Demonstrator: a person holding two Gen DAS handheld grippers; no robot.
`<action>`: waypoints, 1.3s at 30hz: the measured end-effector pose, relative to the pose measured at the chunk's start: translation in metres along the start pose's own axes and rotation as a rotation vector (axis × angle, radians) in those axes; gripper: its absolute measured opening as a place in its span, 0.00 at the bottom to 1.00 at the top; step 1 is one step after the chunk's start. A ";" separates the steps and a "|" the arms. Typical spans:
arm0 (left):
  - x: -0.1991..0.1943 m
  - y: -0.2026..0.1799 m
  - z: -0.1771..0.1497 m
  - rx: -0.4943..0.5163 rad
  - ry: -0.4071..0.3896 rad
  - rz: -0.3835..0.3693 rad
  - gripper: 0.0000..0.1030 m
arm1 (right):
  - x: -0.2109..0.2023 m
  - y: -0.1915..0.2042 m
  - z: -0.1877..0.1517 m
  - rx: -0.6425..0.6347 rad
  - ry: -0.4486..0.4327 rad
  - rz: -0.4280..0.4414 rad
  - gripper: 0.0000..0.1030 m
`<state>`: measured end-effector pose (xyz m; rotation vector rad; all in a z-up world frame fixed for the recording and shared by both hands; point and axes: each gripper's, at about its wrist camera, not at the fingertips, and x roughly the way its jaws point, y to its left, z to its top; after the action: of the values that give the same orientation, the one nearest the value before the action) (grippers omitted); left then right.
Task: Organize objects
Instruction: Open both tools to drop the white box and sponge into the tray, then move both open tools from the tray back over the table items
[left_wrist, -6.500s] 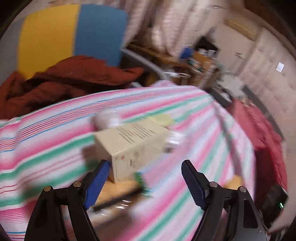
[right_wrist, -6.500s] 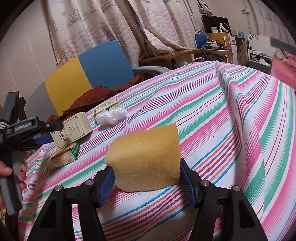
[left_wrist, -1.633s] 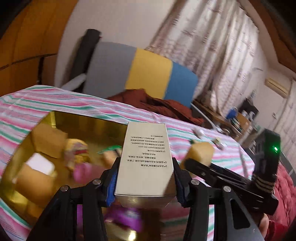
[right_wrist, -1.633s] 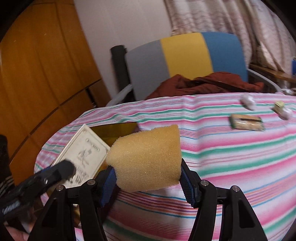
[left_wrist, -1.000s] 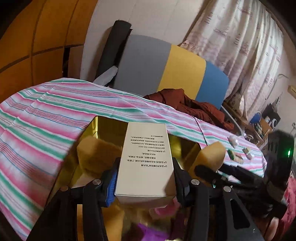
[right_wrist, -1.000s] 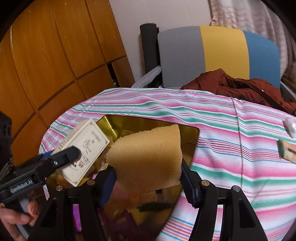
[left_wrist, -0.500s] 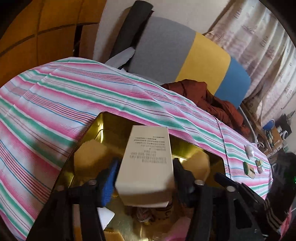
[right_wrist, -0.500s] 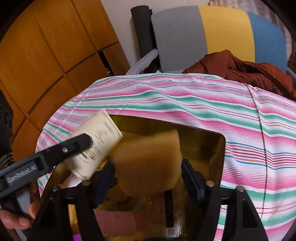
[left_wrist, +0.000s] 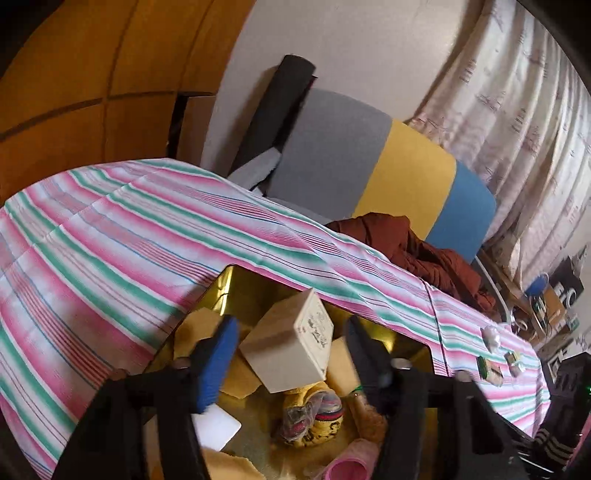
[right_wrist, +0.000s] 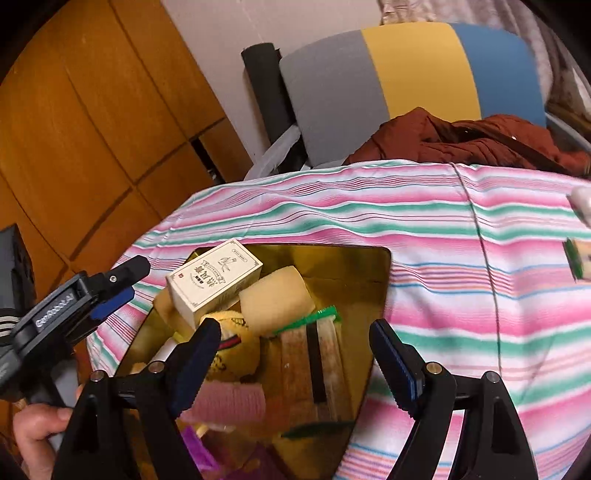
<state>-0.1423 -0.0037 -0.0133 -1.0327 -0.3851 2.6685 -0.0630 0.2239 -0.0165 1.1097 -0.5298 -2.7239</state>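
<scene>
A cream printed box (left_wrist: 291, 347) lies tilted in the gold tin (left_wrist: 229, 275), free of my left gripper (left_wrist: 291, 352). Those jaws hover just over the box and are closing, and neither pad touches it. In the right wrist view the same box (right_wrist: 214, 280) leans on the tin's (right_wrist: 384, 269) far-left corner, with the yellow sponge (right_wrist: 275, 302) beside it. My right gripper (right_wrist: 293, 354) stands open above the tin with nothing between its fingers. My left gripper (right_wrist: 125, 282) shows at the left, over the tin's edge.
The tin also holds a yellow pouch (right_wrist: 229, 343), a pink roll (right_wrist: 229, 402), a wooden brush pack (right_wrist: 306, 362) and a white card (left_wrist: 218, 428). Small packets (left_wrist: 489, 369) lie on the striped cloth (left_wrist: 129, 251). A chair (left_wrist: 369, 173) with a rust garment (left_wrist: 413, 247) stands behind.
Both grippers let go. The box dropped from the left jaws and the sponge from the right jaws into the tin. Both pairs of jaws widened.
</scene>
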 end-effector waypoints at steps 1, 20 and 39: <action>0.005 -0.004 0.000 0.029 0.018 0.013 0.51 | -0.004 -0.001 -0.001 0.004 -0.006 -0.002 0.81; 0.040 -0.029 -0.021 0.145 0.160 0.030 0.50 | -0.040 -0.041 -0.025 0.109 -0.031 -0.012 0.81; -0.064 -0.125 -0.079 0.298 -0.025 -0.173 0.70 | -0.056 -0.071 -0.042 0.132 -0.045 -0.094 0.81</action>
<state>-0.0256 0.1043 0.0114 -0.8361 -0.0724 2.4881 0.0060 0.2940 -0.0354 1.1329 -0.6894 -2.8363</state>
